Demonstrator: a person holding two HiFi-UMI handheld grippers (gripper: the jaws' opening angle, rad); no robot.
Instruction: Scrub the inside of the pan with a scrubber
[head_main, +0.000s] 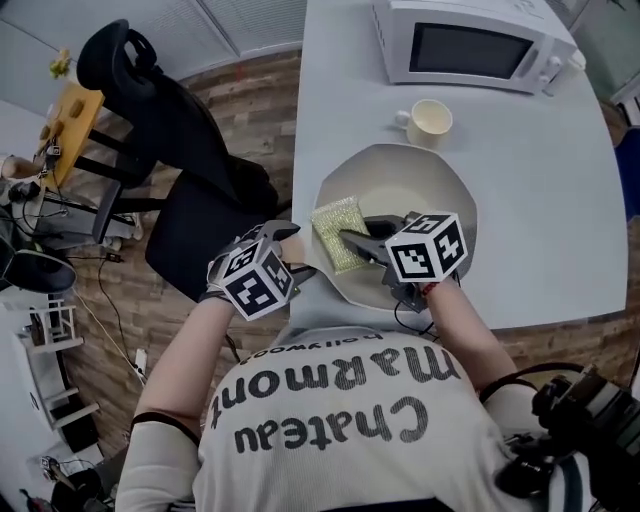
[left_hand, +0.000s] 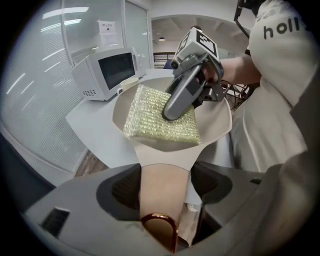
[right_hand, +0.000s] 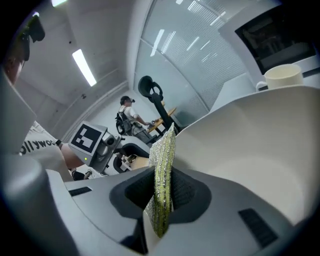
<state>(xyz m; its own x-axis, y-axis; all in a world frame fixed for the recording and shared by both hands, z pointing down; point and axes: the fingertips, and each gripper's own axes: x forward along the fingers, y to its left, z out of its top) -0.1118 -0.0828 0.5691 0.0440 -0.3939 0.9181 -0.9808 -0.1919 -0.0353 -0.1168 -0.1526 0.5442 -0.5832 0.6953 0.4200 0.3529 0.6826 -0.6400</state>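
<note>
A cream pan (head_main: 400, 180) lies on the white table close to the person. A yellow-green scrubber (head_main: 338, 232) rests against its left inner wall, and my right gripper (head_main: 352, 240) is shut on it. In the right gripper view the scrubber (right_hand: 162, 170) stands edge-on, pinched between the pads. My left gripper (head_main: 290, 262) points steeply down at the pan's left side. In the left gripper view the beige, copper-tipped pan handle (left_hand: 164, 190) runs between the wide jaws, with a slim gap at the right pad. That view also shows the scrubber (left_hand: 160, 117) inside the pan (left_hand: 215, 125).
A white microwave (head_main: 470, 45) stands at the back of the table, with a cream cup (head_main: 430, 122) just behind the pan. A black office chair (head_main: 170, 120) stands on the wood floor to the left. The pan overhangs the table's near edge.
</note>
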